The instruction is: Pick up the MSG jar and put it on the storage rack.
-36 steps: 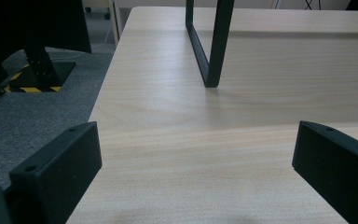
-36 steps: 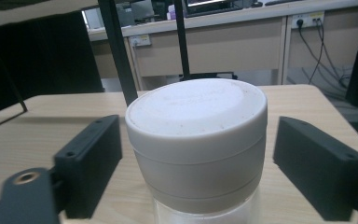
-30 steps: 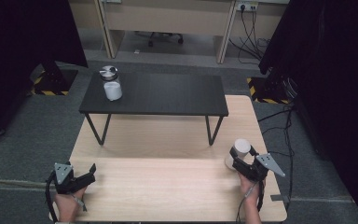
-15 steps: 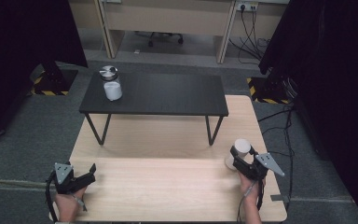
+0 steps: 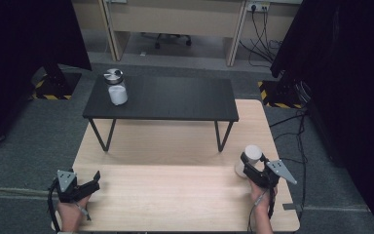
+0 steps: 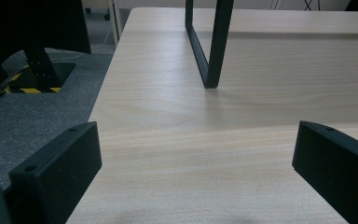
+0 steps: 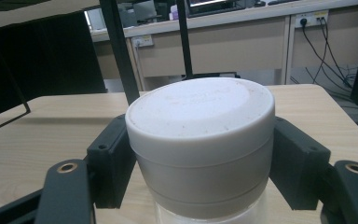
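A jar with a white lid [image 7: 200,116] stands on the light wooden table [image 5: 175,195] near its right edge, also seen in the high view [image 5: 252,152]. My right gripper [image 7: 200,161] has just been closing its jaws around it, and both pads now press on the lid's sides. The left gripper [image 6: 198,170] rests low over the table's left front corner [image 5: 93,179], open, with bare wood between its jaws. A second jar [image 5: 116,87] with a metal lid stands at the far left of the small black table [image 5: 175,100].
The black table's legs [image 6: 212,51] rise ahead of the left gripper. Grey carpet [image 6: 32,116] drops off past the wooden table's left edge. Desks and cables [image 5: 258,24] lie at the back, dark curtains on both sides.
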Demonstrator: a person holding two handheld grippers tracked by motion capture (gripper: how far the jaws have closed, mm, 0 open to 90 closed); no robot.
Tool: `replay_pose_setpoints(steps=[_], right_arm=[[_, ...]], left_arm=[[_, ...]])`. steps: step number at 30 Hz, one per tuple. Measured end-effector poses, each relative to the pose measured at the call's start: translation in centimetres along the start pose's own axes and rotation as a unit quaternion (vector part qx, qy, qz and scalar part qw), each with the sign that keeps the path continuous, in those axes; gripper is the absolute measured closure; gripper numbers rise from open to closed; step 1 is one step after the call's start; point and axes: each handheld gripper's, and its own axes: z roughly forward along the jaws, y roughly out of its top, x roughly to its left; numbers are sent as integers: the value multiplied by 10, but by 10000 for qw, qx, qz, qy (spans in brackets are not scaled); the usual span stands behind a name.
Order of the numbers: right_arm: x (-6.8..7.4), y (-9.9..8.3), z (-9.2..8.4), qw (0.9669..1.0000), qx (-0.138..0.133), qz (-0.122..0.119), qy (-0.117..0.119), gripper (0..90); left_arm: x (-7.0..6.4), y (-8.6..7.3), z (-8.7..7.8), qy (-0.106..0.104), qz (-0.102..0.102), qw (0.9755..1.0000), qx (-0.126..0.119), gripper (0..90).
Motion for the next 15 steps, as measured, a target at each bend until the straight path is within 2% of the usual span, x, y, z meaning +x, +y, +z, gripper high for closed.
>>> replay_pose_setpoints(steps=[11, 15], right_arm=[[5, 7, -1, 9998, 119, -120, -52, 317], [9, 9, -3, 9999, 30, -142, -22, 318]], left_arm=[[0, 0, 0, 21, 0, 10000, -3, 2], [-1, 0, 0, 24, 11, 10000, 6, 2]])
